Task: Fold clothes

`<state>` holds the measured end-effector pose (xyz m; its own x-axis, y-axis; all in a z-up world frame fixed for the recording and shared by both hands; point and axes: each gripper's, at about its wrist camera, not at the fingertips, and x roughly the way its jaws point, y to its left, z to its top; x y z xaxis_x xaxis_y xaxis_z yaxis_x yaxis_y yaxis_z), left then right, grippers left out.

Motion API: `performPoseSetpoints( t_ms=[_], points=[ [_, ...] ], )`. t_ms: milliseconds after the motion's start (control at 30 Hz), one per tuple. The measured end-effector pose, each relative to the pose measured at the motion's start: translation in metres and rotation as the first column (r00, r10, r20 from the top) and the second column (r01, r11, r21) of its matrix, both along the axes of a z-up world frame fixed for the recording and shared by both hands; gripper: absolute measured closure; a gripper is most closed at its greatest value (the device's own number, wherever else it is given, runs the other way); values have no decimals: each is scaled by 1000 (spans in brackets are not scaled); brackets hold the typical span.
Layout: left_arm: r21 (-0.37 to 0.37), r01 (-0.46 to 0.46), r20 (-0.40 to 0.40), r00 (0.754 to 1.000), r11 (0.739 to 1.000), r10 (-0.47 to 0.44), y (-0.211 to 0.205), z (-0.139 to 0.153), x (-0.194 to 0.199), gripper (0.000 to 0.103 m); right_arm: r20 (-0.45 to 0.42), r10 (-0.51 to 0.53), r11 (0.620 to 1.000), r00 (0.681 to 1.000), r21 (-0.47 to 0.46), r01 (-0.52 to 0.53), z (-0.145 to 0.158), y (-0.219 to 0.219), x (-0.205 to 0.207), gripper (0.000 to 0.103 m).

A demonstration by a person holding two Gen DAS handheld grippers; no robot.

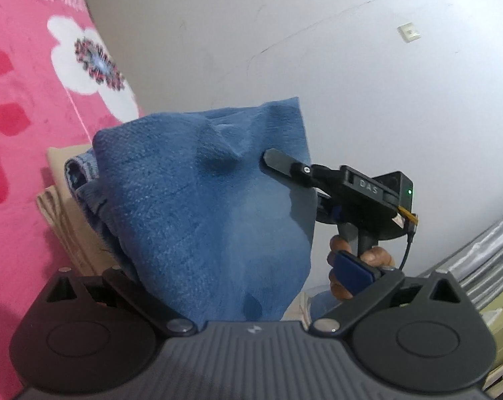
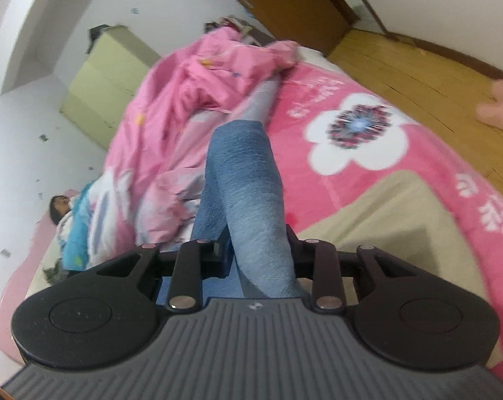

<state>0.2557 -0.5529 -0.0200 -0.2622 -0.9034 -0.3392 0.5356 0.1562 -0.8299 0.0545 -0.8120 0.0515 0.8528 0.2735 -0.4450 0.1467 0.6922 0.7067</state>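
One blue cloth (image 1: 204, 206), two tools (image 1: 251, 300) (image 2: 258, 260), one beige folded garment (image 2: 394, 220), one pink quilt (image 2: 191, 106).

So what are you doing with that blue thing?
A person is folding clothes over a bed, holding a gripper tool in each hand. Both tools hold the same blue garment up in the air. The right gripper is shut on a bunched part of it. The left gripper seems to hold another part, though the cloth hides its fingers. Below lie a pink bedspread with a white flower and a beige cloth.

left gripper (image 1: 251, 286) fingertips hidden under blue cloth (image 1: 201, 200), beige garment (image 1: 68, 220) mostly covered
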Motion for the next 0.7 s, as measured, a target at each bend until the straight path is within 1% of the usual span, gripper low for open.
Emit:
performPoseSetpoints(
  t_ms=[67, 133, 167, 200, 233, 267, 333, 367, 400, 433, 500, 533, 600, 633, 700],
  points=[
    [30, 1, 5, 1000, 1000, -1, -18, -18, 8, 0, -27, -12, 1000, 1000, 3, 12, -14, -20, 6, 76],
    [56, 1, 9, 1000, 998, -1, -34, -35, 15, 1, -61, -42, 998, 997, 37, 44, -46, -37, 10, 73],
    [56, -2, 6, 1000, 998, 2, -35, -41, 18, 1, -79, -66, 996, 995, 60, 71, -64, -45, 10, 72],
    [56, -5, 3, 1000, 998, 5, -35, -47, 21, 3, -91, -95, 991, 991, 83, 102, -83, -53, 11, 68],
    [55, -7, -1, 1000, 998, 8, -36, -53, 24, 3, -88, -112, 985, 990, 123, 123, -96, -58, 8, 62],
    [51, -10, -4, 1000, 999, 10, -34, -57, 26, 3, -84, -130, 976, 988, 163, 142, -110, -63, 6, 60],
    [9, -18, -10, 1000, 1000, 18, -17, -54, 29, 2, -47, -146, 965, 988, 214, 153, -121, -68, -4, 59],
    [-15, -27, -2, 1000, 1000, 27, -6, -50, 31, 2, -32, -167, 966, 985, 197, 170, -117, -69, -11, 57],
    [-38, -37, 6, 999, 999, 38, 5, -46, 33, 2, -17, -188, 966, 982, 178, 188, -113, -70, -17, 52],
    [-62, -54, 20, 998, 997, 56, 17, -40, 35, 2, 12, -233, 963, 972, 143, 229, -104, -69, -28, 49],
    [-113, -104, 82, 990, 988, 113, 38, -25, 39, 2, 77, -321, 946, 944, 73, 316, -85, -66, -52, 48],
    [-135, -124, 116, 983, 983, 140, 46, -17, 41, 1, 122, -334, 942, 935, 53, 330, -76, -61, -63, 48],
    [-153, -140, 216, 961, 978, 171, 46, 2, 40, 1, 198, -352, 935, 915, 25, 354, -60, -45, -87, 48],
    [-147, -137, 258, 951, 980, 172, 37, 8, 39, 1, 208, -370, 928, 905, 32, 372, -56, -37, -97, 48],
    [-130, -133, 343, 924, 983, 170, 19, 19, 35, 2, 205, -402, 916, 893, 78, 394, -57, -18, -116, 48]
  ],
)
